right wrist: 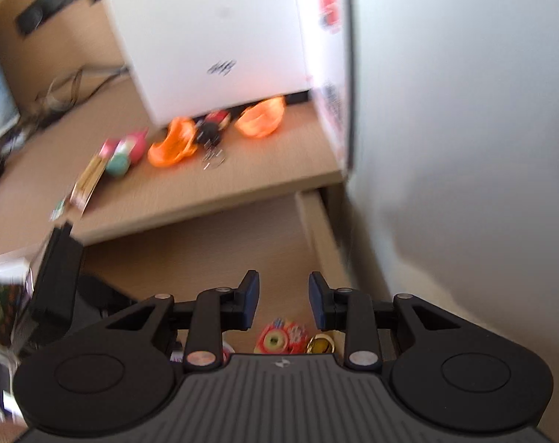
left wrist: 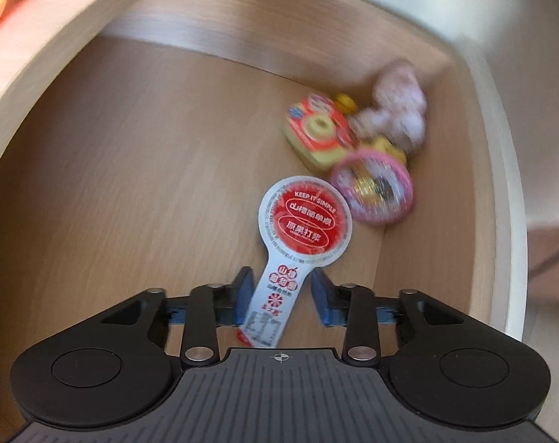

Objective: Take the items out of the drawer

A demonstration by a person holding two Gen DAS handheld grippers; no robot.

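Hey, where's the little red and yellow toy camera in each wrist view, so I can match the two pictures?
Left wrist view: the toy camera lies right of centre on the drawer floor, near the far right corner, beside a pink round case.
Right wrist view: the toy camera peeks out at the bottom centre, just below the gap of the right claw.
Shared landmark: the wooden drawer floor.

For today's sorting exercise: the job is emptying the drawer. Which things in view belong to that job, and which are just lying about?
Belongs to the job:
- drawer
- lollipop packet, between the left tool's fingers
- toy camera
- pink round case
- plush toy

Lying about:
- white box
- orange pieces on the desk
- cables
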